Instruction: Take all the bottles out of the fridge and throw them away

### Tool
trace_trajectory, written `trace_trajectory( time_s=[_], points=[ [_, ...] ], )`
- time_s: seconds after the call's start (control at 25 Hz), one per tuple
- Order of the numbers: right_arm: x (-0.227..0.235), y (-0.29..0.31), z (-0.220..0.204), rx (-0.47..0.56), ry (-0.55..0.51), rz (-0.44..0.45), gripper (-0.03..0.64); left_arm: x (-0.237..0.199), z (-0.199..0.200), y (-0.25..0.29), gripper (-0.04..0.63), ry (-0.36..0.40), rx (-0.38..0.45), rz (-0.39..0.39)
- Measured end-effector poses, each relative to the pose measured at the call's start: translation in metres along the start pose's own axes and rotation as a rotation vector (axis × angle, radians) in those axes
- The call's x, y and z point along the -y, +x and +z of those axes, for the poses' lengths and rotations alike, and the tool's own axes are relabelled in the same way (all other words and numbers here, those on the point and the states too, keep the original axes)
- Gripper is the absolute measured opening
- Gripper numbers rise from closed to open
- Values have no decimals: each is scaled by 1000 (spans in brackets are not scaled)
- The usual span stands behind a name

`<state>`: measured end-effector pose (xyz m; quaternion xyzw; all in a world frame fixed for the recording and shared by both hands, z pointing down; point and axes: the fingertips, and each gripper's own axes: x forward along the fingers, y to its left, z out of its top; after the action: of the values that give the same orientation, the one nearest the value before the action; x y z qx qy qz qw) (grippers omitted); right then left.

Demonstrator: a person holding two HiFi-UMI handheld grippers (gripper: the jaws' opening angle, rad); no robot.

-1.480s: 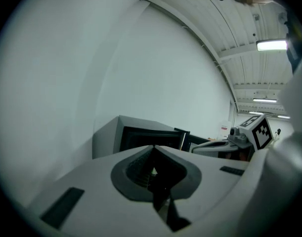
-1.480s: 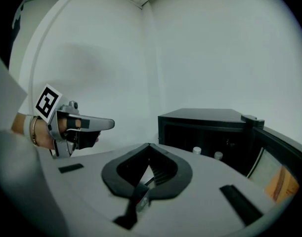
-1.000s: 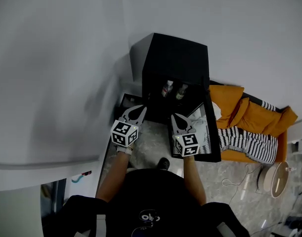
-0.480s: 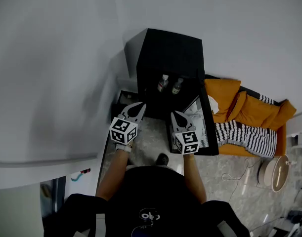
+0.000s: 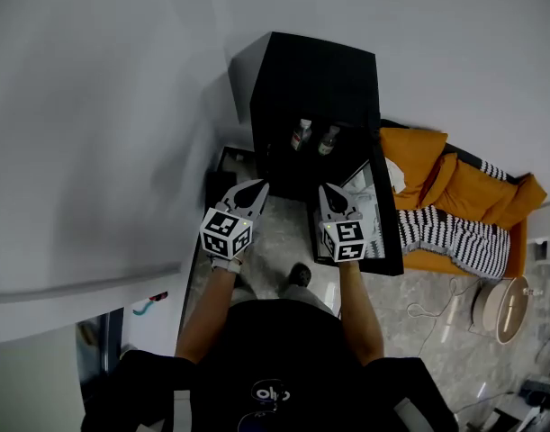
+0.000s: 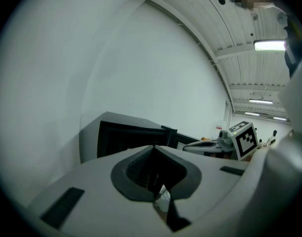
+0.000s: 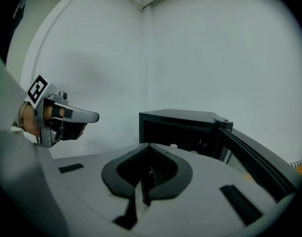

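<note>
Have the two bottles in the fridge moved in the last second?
No. Both bottles stand side by side at the same spot inside the open fridge.

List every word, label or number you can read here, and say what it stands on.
No text reads clearly.
The shirt: white chest logo, too blurred to read.
The bottles in the fridge: labels too small to read.
Cubes on the left gripper and right gripper: black-and-white square patterns, no letters.
</note>
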<state>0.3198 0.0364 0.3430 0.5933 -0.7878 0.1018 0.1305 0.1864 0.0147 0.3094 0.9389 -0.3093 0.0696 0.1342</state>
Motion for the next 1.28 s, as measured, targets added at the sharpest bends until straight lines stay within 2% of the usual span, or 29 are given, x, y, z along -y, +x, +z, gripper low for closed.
trace_trajectory(
  time_s=[0.28,0.4,0.56,0.76,0.96,1.12,1.28],
  points=[
    [20,51,-12,-8,-14,9,9,-5,-13,11,2,-5,-25,10],
    [31,80,-21,-11,-21,1,9,-5,-23,23,2,16,-48,-9],
    [47,120,-33,-22,-2,-5,9,-9,-36,43,2,28,-64,-20],
    [64,168,-54,-33,27,6,16,-19,-64,69,2,7,-87,-7],
    [78,208,-72,-42,63,17,118,-25,-84,86,2,-13,-102,5],
    [82,238,-90,-81,17,3,220,-33,-95,96,2,-29,-106,24],
    [87,262,-95,-81,-18,-10,269,-40,-102,103,2,-51,-96,50]
  ],
)
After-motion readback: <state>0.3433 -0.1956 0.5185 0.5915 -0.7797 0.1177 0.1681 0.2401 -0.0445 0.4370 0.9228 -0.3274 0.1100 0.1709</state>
